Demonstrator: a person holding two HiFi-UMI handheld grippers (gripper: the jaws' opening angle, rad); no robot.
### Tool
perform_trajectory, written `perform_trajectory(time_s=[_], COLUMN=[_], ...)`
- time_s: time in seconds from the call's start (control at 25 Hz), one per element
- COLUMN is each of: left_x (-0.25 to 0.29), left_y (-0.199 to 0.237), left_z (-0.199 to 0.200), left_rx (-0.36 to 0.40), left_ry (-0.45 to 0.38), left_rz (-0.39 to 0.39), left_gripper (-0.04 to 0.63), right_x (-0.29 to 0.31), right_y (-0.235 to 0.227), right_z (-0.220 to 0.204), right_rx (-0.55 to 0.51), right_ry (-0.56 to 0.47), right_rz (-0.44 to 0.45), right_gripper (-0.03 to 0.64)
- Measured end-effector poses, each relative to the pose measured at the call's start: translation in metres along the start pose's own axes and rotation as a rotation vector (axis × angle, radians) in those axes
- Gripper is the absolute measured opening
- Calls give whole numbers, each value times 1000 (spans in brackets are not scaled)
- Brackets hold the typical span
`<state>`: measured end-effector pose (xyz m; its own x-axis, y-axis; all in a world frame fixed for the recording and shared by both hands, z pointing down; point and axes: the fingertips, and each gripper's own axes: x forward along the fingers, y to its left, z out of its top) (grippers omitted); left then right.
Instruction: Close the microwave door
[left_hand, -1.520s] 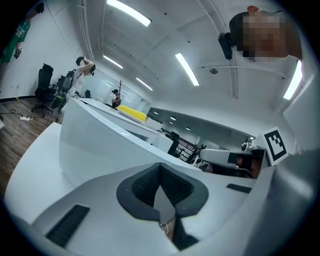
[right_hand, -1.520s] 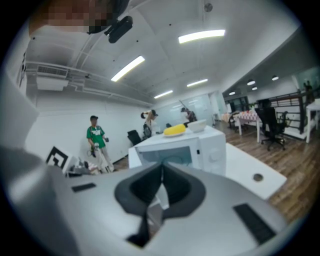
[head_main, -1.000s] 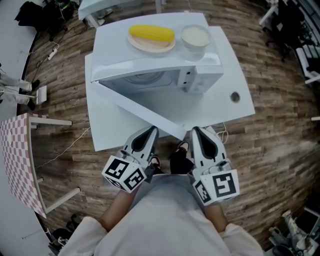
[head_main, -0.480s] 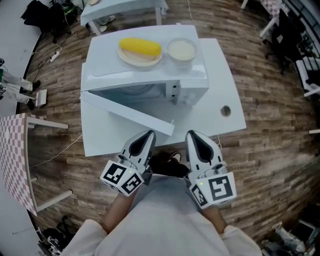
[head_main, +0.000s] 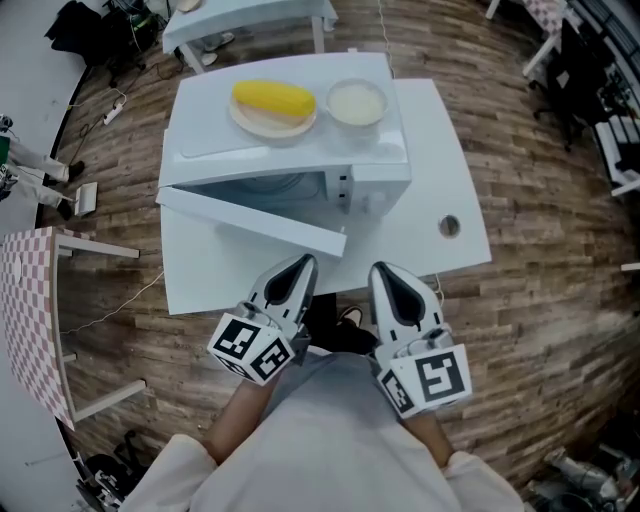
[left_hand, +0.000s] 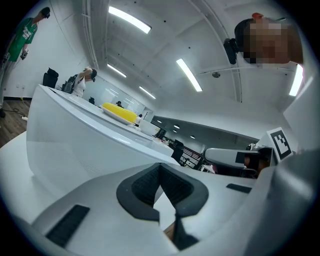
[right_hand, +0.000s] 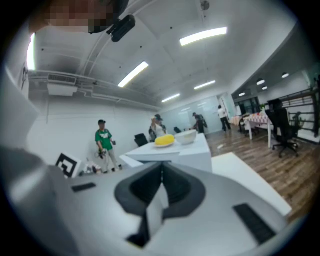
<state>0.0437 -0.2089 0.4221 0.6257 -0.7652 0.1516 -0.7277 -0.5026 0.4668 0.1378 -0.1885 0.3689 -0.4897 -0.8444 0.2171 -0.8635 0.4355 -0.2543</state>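
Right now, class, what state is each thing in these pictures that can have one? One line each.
Microwave door: open, swung out to the front.
Plate: on the microwave, holding corn.
Bowl: upright on the microwave, beside the plate.
Left gripper: shut, empty, clear of the door.
Right gripper: shut, empty, clear of the door.

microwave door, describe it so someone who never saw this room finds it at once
A white table stands on the wood floor, carrying a white microwave with a corn cob and a bowl on top. The microwave door is the long flat white panel swung out from its front, hinged at the left, the only part angled away from the box.
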Motion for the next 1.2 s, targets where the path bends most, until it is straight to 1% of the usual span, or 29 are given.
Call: perform_trajectory(time_s=[0.32,1.2], left_x=[16,58], left_y=[3,22], left_z=[1,15], left_rx=[9,3], left_ry=[25,23], left_rz=[-16,18], left_gripper=[14,14], right_x=[10,43], right_y=[-15,-42], right_z=[2,11], right_rx=[7,24], right_ry=[10,27], right_rz=[-15,-12], right_gripper=[23,23])
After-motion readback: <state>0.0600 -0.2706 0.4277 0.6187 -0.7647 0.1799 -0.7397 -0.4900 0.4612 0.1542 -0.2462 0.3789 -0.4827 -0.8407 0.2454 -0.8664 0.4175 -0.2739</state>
